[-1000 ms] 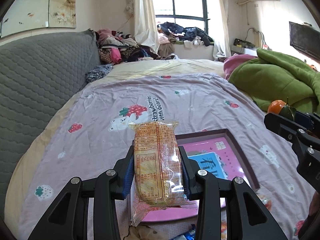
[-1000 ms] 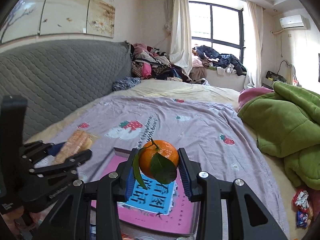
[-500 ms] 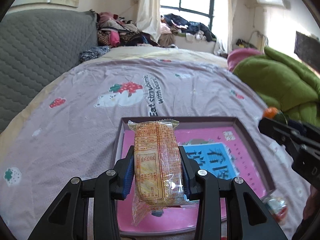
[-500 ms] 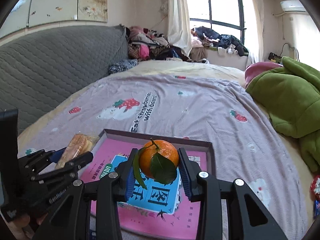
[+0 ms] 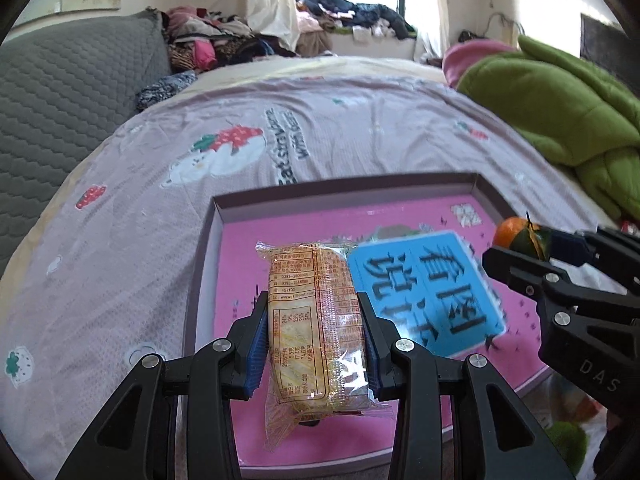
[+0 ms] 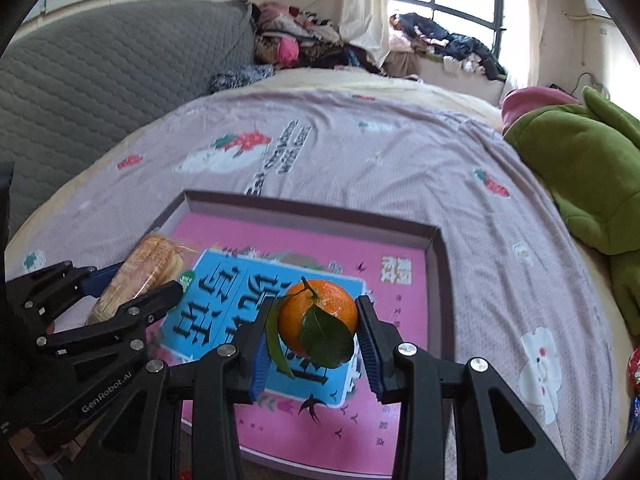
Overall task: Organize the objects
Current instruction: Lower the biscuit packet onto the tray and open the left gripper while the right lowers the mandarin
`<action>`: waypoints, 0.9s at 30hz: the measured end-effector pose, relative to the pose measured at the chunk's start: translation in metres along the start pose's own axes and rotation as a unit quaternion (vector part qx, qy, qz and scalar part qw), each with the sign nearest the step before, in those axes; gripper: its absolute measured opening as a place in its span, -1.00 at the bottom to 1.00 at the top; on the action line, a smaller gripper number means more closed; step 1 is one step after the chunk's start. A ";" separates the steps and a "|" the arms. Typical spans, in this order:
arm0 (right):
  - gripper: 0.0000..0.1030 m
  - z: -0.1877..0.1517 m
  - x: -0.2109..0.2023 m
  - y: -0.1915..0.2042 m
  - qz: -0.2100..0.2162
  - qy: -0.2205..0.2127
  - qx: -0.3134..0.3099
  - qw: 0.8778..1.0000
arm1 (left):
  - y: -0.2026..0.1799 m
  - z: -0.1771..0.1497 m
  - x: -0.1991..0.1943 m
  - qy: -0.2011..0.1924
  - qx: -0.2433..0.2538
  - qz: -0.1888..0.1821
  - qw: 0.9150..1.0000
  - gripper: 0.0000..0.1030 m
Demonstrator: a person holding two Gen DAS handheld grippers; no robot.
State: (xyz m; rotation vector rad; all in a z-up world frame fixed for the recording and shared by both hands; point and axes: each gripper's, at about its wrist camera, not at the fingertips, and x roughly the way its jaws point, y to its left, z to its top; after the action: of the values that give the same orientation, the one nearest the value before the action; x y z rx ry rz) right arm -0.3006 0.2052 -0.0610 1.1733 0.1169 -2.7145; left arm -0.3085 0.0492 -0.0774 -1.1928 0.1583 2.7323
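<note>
My left gripper [image 5: 314, 334] is shut on a clear-wrapped snack packet [image 5: 314, 320], held lengthwise over the left half of a shallow pink box lid [image 5: 280, 220]. Its blue label [image 5: 432, 292] shows large dark characters. My right gripper [image 6: 316, 334] is shut on an orange [image 6: 320, 312] with green leaves, over the lid's middle [image 6: 416, 300]. From the left wrist view the right gripper [image 5: 532, 244] sits at the right edge with the orange [image 5: 512, 232]. The left gripper [image 6: 132, 284] and its packet [image 6: 140, 272] show at the left of the right wrist view.
The lid lies on a lilac bedspread [image 5: 140, 260] printed with strawberries. A green quilt [image 5: 560, 112] is heaped at the right, a grey padded headboard [image 5: 60, 100] at the left, piled clothes [image 5: 224, 40] at the far end. Small wrapped items [image 6: 634, 368] lie at the right edge.
Both grippers have come down and tilted toward the pink lid, which now fills more of each view. The packet and the orange stay gripped.
</note>
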 end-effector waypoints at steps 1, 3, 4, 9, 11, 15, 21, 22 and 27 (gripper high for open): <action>-0.24 0.000 0.002 0.001 0.001 0.003 -0.002 1.000 | 0.000 -0.001 0.002 0.005 0.000 0.000 1.000 -0.21; -0.24 -0.002 0.006 0.004 -0.006 0.011 -0.009 1.000 | 0.001 -0.002 0.005 0.013 -0.004 -0.008 1.000 -0.21; -0.24 -0.003 0.009 0.005 -0.006 0.016 -0.011 1.000 | 0.001 -0.002 0.008 0.018 -0.005 -0.012 1.000 -0.21; -0.24 -0.005 0.018 0.007 -0.005 0.030 -0.012 0.999 | 0.002 -0.006 0.014 0.034 -0.009 -0.012 0.999 -0.21; -0.24 -0.005 0.021 0.008 -0.007 0.034 -0.014 0.999 | 0.002 -0.007 0.017 0.040 -0.011 -0.013 0.999 -0.21; -0.24 -0.008 0.029 0.012 -0.011 0.050 -0.019 0.999 | 0.001 -0.010 0.024 0.053 -0.011 -0.013 0.998 -0.21; -0.24 -0.012 0.037 0.014 -0.018 0.069 -0.021 0.997 | 0.001 -0.013 0.032 0.070 -0.013 -0.015 0.997 -0.21; -0.24 -0.012 0.038 0.013 -0.018 0.072 -0.020 0.997 | 0.002 -0.013 0.033 0.074 -0.016 -0.018 0.997 -0.21; -0.24 -0.016 0.047 0.011 -0.022 0.090 -0.016 0.996 | 0.004 -0.014 0.036 0.080 -0.023 -0.020 0.996 -0.21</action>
State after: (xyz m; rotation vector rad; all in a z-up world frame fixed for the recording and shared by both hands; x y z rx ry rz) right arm -0.3186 0.1903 -0.1062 1.4217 0.2110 -2.6279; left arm -0.3230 0.0466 -0.1130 -1.4125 0.0890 2.6194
